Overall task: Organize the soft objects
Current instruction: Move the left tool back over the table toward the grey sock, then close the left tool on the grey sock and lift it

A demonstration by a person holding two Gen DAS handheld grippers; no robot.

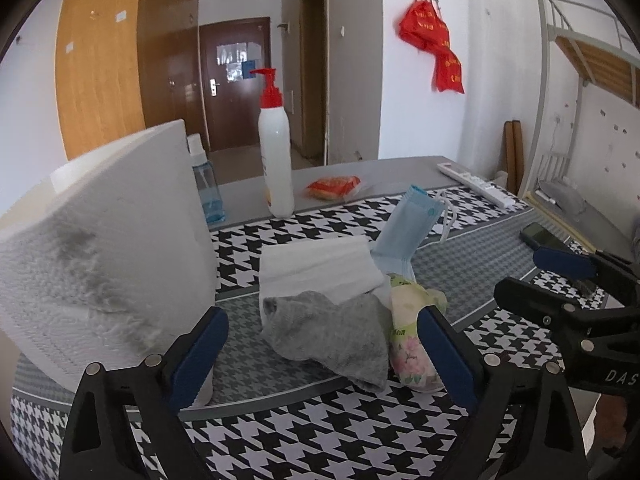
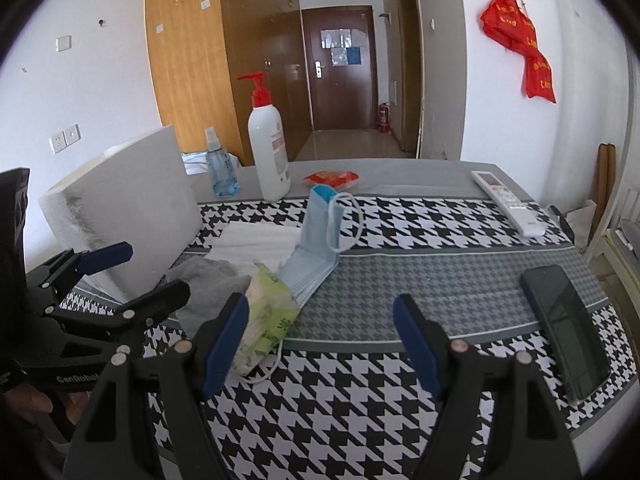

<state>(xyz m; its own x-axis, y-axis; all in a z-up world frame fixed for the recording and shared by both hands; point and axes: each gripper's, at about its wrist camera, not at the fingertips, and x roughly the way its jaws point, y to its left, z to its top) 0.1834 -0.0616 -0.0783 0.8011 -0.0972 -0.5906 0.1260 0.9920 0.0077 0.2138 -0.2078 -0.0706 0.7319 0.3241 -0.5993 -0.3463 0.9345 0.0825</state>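
Observation:
A pile of soft things lies on the houndstooth cloth: a grey sock (image 1: 336, 336) (image 2: 208, 284), a white folded tissue (image 1: 316, 268) (image 2: 256, 244), a green floral tissue pack (image 1: 412, 344) (image 2: 268, 316) and a blue face mask (image 1: 408, 224) (image 2: 320, 236). My left gripper (image 1: 324, 360) is open and empty, with its fingers on either side of the sock and tissue pack. My right gripper (image 2: 320, 344) is open and empty, just right of the tissue pack. Each gripper also shows in the other's view: the right one (image 1: 568, 276), the left one (image 2: 120, 272).
A white foam box (image 1: 104, 240) (image 2: 124, 208) stands at the left. Behind are a white pump bottle (image 1: 276, 152) (image 2: 270, 148), a blue spray bottle (image 1: 206, 184) (image 2: 220, 168) and a red snack packet (image 1: 334, 186) (image 2: 332, 178). A remote (image 2: 508, 200) and a phone (image 2: 568, 324) lie at the right.

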